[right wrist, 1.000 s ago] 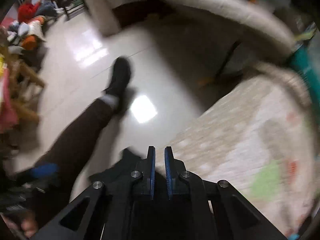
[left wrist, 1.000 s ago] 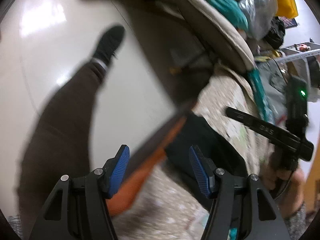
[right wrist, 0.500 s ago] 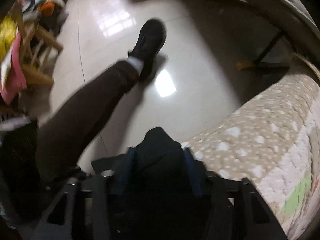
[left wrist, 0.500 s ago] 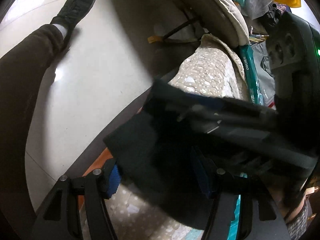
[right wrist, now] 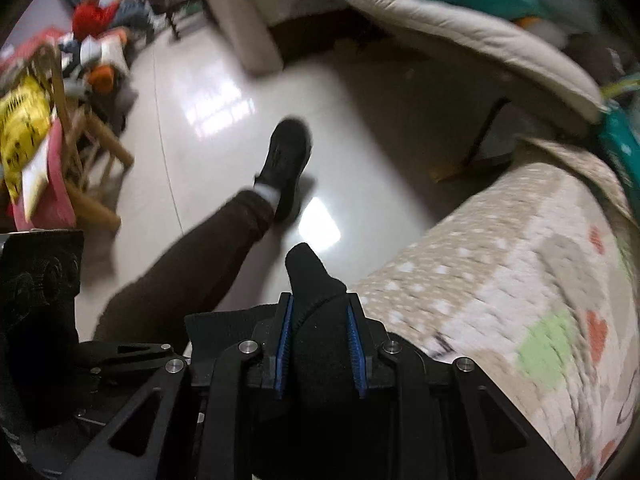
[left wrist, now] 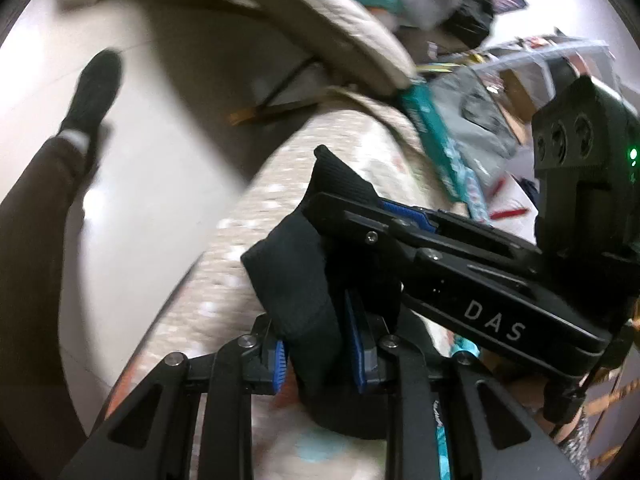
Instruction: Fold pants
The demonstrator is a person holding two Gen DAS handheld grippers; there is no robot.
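Observation:
The black pants (left wrist: 296, 272) are bunched between both grippers above the beige dotted bed cover (left wrist: 248, 232). My left gripper (left wrist: 318, 354) has a thick fold filling the gap between its blue pads, and its jaws are closing on it. In the same view my right gripper (left wrist: 352, 208) reaches in from the right, a pointed end of fabric sticking out past its tip. In the right wrist view my right gripper (right wrist: 319, 346) is closing on a wad of the pants (right wrist: 306, 276), which pokes up between the pads. Most of the garment is hidden under the grippers.
A person's leg in dark trousers and a black shoe (right wrist: 288, 160) stretches over the glossy floor (right wrist: 208, 100) left of the bed (right wrist: 500, 280). A beige cushion (right wrist: 460, 32) and bags lie beyond. A wooden chair (right wrist: 92, 140) with clutter stands at far left.
The left jaws stood wide apart and have closed onto the black fabric. The right jaws parted and now hold a thicker wad. Both grippers have lifted and come together.

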